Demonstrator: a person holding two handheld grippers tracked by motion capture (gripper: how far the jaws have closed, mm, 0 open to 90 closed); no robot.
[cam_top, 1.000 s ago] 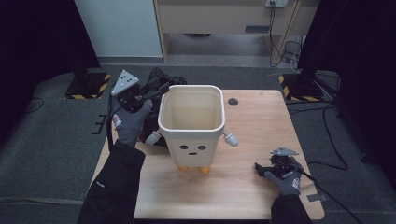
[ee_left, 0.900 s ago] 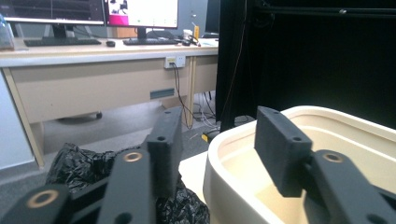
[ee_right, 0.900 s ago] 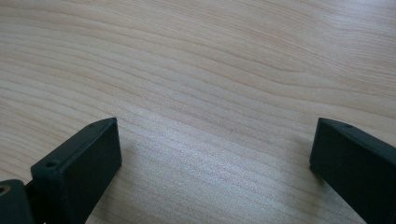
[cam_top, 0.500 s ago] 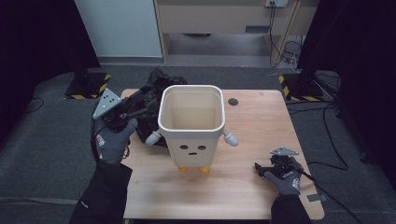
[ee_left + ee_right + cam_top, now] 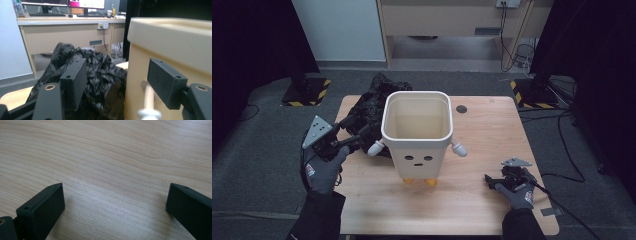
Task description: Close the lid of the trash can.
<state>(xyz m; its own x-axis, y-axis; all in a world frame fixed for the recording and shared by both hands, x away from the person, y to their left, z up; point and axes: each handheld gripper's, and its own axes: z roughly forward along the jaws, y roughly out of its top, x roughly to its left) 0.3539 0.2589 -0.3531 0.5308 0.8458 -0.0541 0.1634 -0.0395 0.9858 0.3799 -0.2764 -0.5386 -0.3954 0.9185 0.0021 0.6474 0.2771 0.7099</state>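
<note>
A cream bin [image 5: 417, 130] with a drawn face, small white arms and orange feet stands upright mid-table. A crumpled black plastic bag [image 5: 369, 107] lies against its left rear side. My left gripper [image 5: 356, 130] hovers at the bag's front-left edge, pointing toward the bag and bin. Its jaws have just been opening and now stand wide, pressing on nothing. In the left gripper view, the left gripper [image 5: 117, 82] frames the bag [image 5: 100, 75] and the bin's wall [image 5: 170, 50] beyond its pads. My right gripper [image 5: 488, 179] rests open on the table's front right, bare wood between the right gripper's [image 5: 113, 202] pads.
The wooden table [image 5: 482, 135] has a small dark round hole cover [image 5: 462, 109] near its back edge. Dark floor surrounds it, with cables at the right and yellow-striped stand bases [image 5: 307, 92] behind. A desk and a white panel stand at the back.
My left hand has moved left, down and nearer the table's front, away from the bin's rim, with its jaws spreading wider. The right hand has not moved.
</note>
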